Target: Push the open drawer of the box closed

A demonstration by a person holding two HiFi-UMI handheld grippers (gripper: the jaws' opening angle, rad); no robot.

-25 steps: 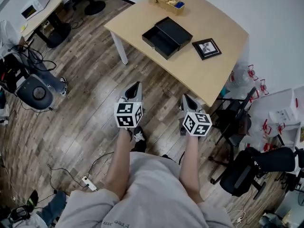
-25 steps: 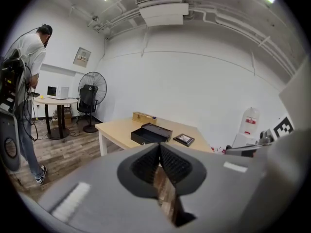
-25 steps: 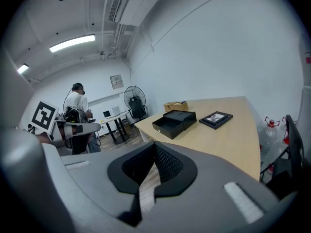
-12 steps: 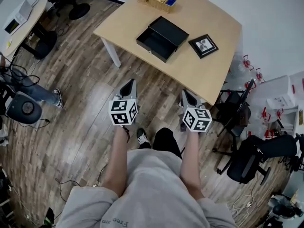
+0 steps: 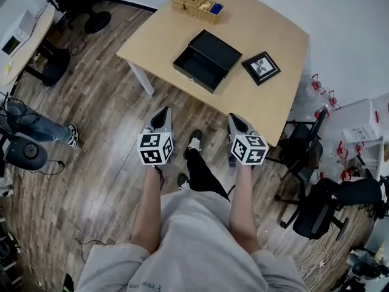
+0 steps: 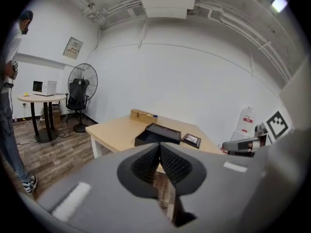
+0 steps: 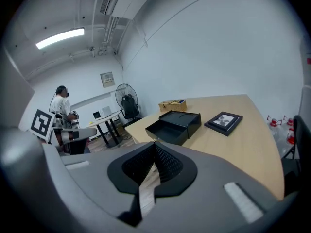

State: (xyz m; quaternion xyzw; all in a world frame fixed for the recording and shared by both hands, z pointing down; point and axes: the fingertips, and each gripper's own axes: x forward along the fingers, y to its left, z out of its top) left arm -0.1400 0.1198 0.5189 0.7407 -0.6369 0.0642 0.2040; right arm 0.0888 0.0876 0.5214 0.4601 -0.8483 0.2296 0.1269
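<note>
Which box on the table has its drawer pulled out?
The black box, with its drawer sticking out on the near side. The tan box behind it, at the far edge, shows no drawer.

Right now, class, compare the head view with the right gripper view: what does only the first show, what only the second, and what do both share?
Only the head view: the wearer's leg, a shoe, and the marker cube on the right gripper.
Only the right gripper view: the ceiling light, a wall notice, and that gripper's jaws together with nothing between them.
Both: the table, the black box with its drawer open, the picture frame and the wooden box.
</note>
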